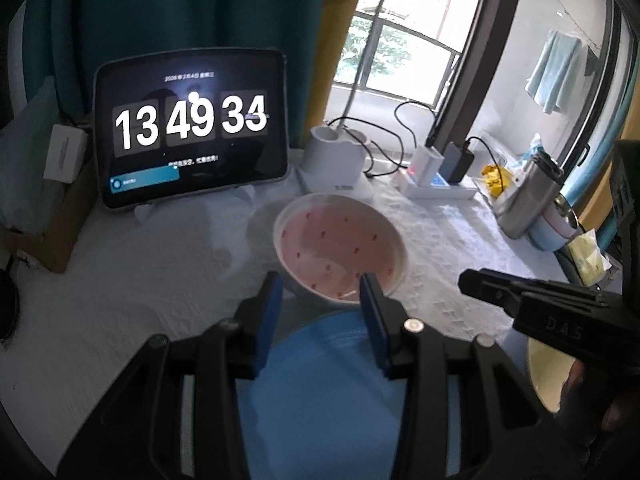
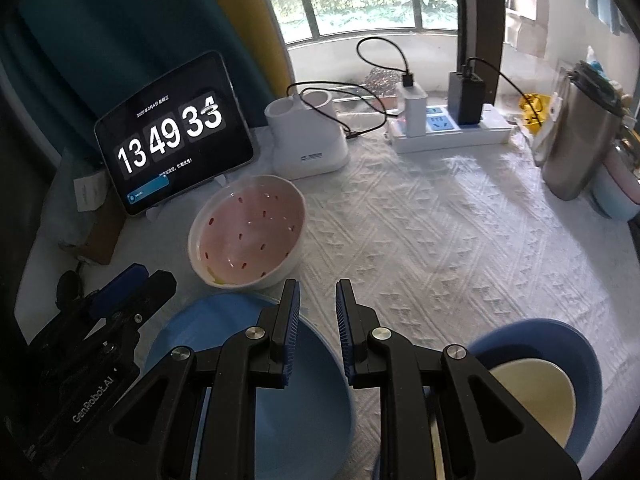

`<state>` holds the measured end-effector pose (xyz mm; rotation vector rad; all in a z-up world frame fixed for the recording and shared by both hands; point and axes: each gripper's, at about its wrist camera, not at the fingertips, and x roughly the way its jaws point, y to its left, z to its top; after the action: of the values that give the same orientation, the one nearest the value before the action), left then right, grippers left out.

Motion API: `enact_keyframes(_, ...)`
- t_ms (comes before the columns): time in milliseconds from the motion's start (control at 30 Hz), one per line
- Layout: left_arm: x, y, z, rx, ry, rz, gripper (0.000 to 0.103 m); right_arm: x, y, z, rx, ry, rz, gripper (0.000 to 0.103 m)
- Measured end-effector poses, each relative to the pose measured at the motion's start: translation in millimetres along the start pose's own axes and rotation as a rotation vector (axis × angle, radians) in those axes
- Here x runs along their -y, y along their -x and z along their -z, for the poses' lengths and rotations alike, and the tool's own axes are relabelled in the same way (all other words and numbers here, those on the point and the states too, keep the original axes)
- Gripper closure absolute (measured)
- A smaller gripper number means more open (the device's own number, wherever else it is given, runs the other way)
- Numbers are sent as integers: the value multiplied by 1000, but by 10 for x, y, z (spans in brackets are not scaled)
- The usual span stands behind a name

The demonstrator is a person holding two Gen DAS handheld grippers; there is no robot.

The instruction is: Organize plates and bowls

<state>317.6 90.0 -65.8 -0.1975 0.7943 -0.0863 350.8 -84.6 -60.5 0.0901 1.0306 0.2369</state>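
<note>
Pink-lined white ceramic bowl with red specks (image 2: 248,232) sits on the white textured counter (image 2: 440,248), just in front of the black tablet clock (image 2: 174,132). Nearer than that bowl lies a blue plastic bowl (image 2: 296,392). Left gripper (image 1: 320,292) and right gripper (image 2: 317,300) hover above it, fingers parted, empty. Right of it, a cream dish (image 2: 536,396) nests in a darker blue bowl (image 2: 580,352).

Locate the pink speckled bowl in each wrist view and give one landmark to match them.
Left wrist: pink speckled bowl at centre, just beyond the left hand-held gripper.
Right wrist: left of centre, ahead-left of the right hand-held gripper.
Shared landmark: the clock tablet behind the bowl.
</note>
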Motion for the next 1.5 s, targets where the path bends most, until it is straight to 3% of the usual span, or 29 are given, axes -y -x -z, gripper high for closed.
enact_keyframes(300,-182,-213,-60,-20,32,6,61,-114,-252,-110,-28,-7,-2,81)
enact_keyframes(433,-276,-392,-66,-62,79,28,61,-154,-352,-154,-38,-16,-8,74)
enact_keyframes(933,-404,-679,-78,-121,142,56,61,-134,-811,-239,-111,-94,-6,74)
enact_keyframes(1333,-359,-759,-110,-144,113,32,61,-179,-929,-228,-106,-96,-26,75)
enact_keyframes(1500,-365,-781,-97,-136,112,66,66,-181,-913,-228,-99,-89,-25,76)
